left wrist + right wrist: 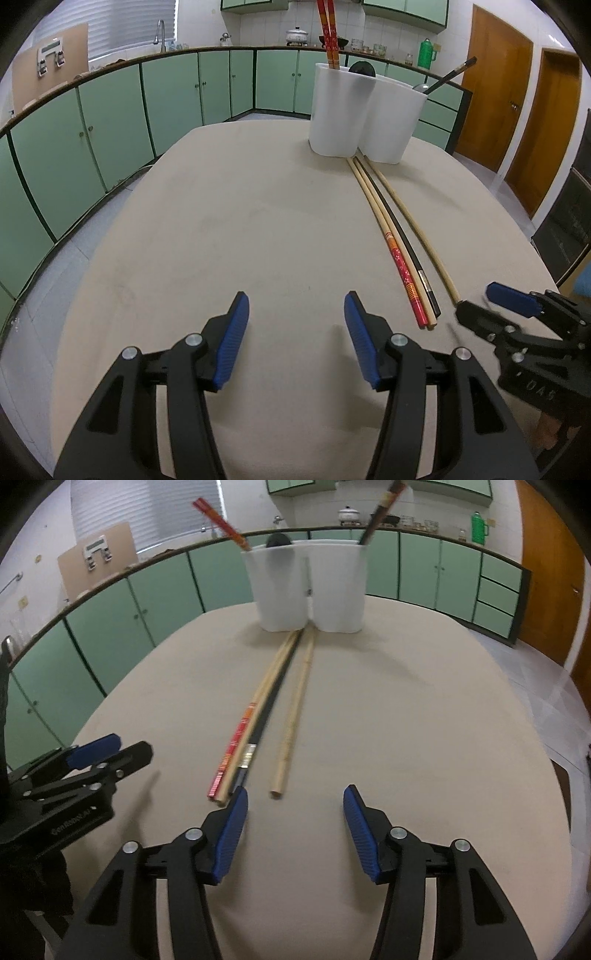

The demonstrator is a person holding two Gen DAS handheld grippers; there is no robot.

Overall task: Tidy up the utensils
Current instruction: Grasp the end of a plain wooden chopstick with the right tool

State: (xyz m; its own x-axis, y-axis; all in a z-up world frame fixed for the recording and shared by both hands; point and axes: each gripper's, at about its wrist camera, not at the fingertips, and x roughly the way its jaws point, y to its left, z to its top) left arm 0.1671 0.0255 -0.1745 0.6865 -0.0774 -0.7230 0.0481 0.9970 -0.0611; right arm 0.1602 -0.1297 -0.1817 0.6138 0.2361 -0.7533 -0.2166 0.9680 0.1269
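Observation:
A white two-part utensil holder stands at the far side of the beige table. Red chopsticks stand in its left cup and a dark utensil in its right cup. Several chopsticks lie on the table pointing at the holder: a red-patterned one, a black one and a plain wooden one. My left gripper is open and empty, left of them. My right gripper is open and empty, just short of the near end of the wooden chopstick.
Green cabinets run along the back under a counter with a pot and a green flask. Wooden doors stand at the right. The table edge curves round near both sides.

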